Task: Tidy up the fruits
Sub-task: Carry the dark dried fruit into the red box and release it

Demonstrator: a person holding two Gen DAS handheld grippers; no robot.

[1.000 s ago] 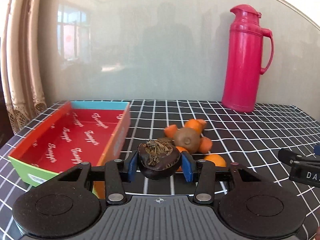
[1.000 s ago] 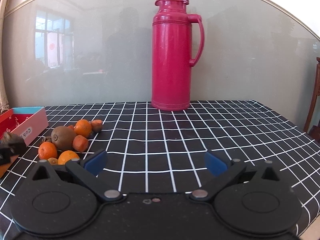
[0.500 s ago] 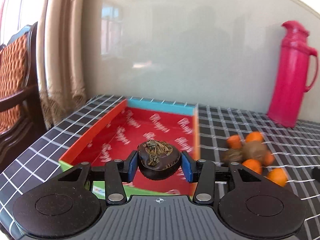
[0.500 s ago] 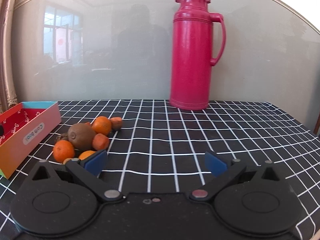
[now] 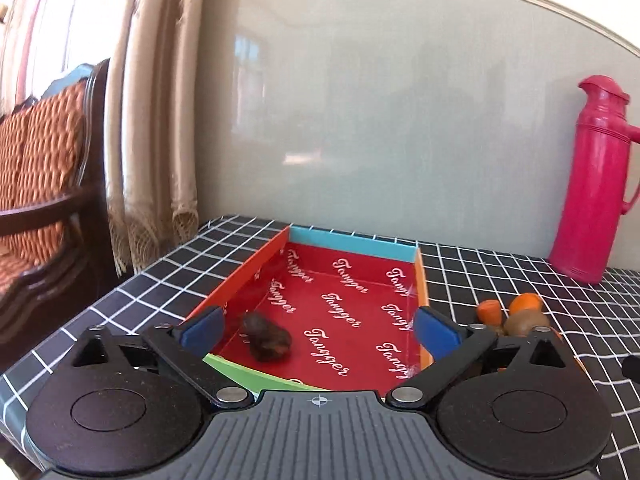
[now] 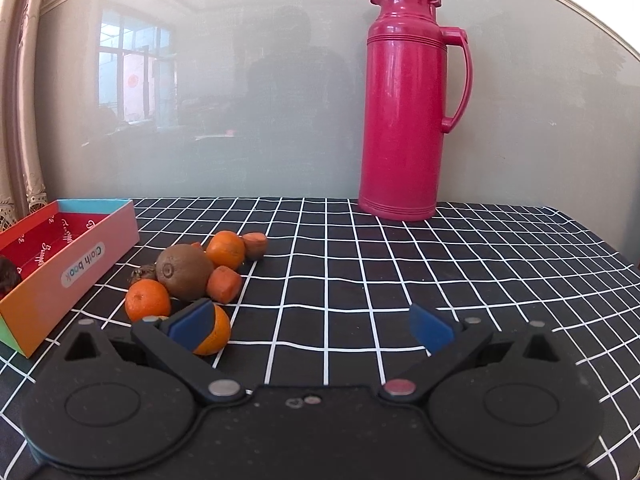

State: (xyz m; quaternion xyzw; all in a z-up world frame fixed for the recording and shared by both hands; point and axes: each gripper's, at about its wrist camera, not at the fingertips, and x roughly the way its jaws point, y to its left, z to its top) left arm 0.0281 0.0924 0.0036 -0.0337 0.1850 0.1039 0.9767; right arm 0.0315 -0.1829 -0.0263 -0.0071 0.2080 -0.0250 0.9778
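Left hand-held gripper has just sprung wide, and the dark fruit lies loose in the red box. Right hand-held gripper hangs wide beside that box, empty, near the fruit pile.

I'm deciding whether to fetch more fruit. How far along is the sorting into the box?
Done: one dark wrinkled fruit lies in the red box. In hand: nothing; the left gripper has just been opening, with nothing between its pads, and the right gripper is open and empty. Left: the kiwi, the oranges and the smaller pieces lie on the checked cloth.
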